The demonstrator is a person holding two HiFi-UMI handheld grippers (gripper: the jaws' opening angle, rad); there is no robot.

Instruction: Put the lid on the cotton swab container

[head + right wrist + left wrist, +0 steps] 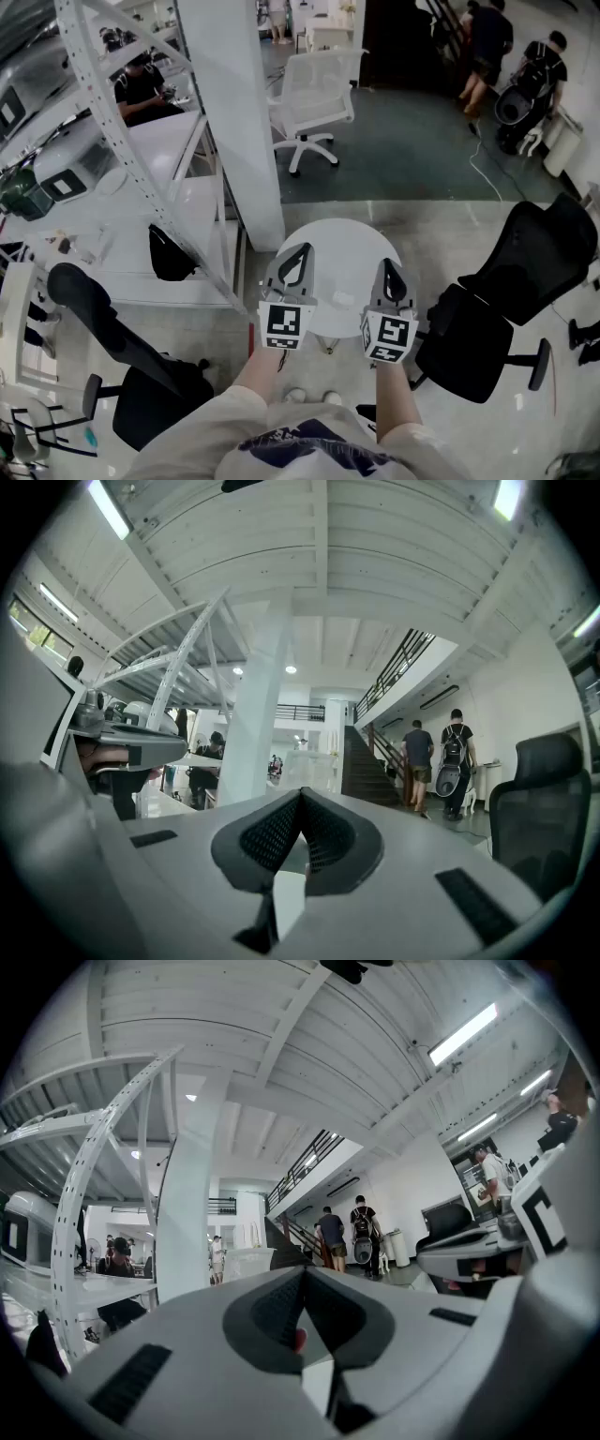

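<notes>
No cotton swab container and no lid shows in any view. In the head view my left gripper (300, 251) and my right gripper (387, 265) are held side by side over the near part of a small round white table (342, 242). Both point forward and about level. In the left gripper view the left gripper (303, 1271) has its jaws closed together with nothing between them. The right gripper view shows the right gripper (302, 792) the same way, shut and empty. Both of these views look out across the hall, not at the table top.
A white pillar (239, 112) rises just left of the table. Black office chairs stand at the right (487, 328) and lower left (141, 384), a white chair (314, 94) behind. White desks (112, 225) with a black bag (172, 255) fill the left. People (487, 47) stand far back.
</notes>
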